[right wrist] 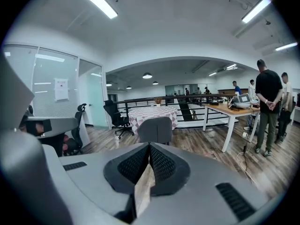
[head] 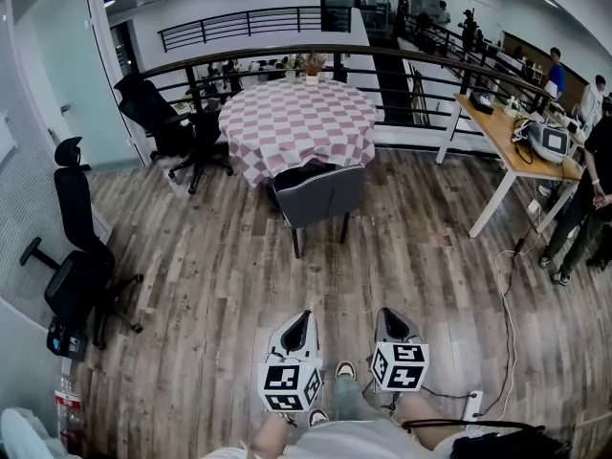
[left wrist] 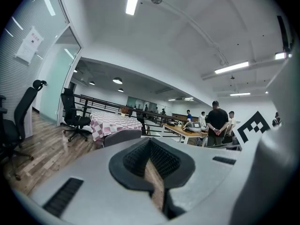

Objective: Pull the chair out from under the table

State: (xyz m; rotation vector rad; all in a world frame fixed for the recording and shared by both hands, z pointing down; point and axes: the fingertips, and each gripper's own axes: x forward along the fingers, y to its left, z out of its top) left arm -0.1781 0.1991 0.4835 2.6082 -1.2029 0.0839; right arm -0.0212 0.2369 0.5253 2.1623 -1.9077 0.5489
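A grey upholstered chair [head: 320, 194] stands with its back toward me, pushed in against a round table [head: 298, 122] draped in a pink-and-white checked cloth. Both grippers are low in the head view, well short of the chair over the wood floor. My left gripper [head: 304, 316] and right gripper [head: 385, 314] sit side by side, each shut with nothing held. In the left gripper view the left gripper [left wrist: 150, 142] points toward the chair [left wrist: 123, 136] and table [left wrist: 112, 122]. The right gripper [right wrist: 149, 146] faces the chair [right wrist: 155, 129] in front of the table [right wrist: 152, 112].
Two black office chairs [head: 177, 127] [head: 76, 247] stand at the left. A long wooden desk [head: 521, 142] with equipment and people beside it runs along the right. A cable [head: 507, 304] and power strip [head: 473, 404] lie on the floor. A black railing [head: 430, 60] runs behind the table.
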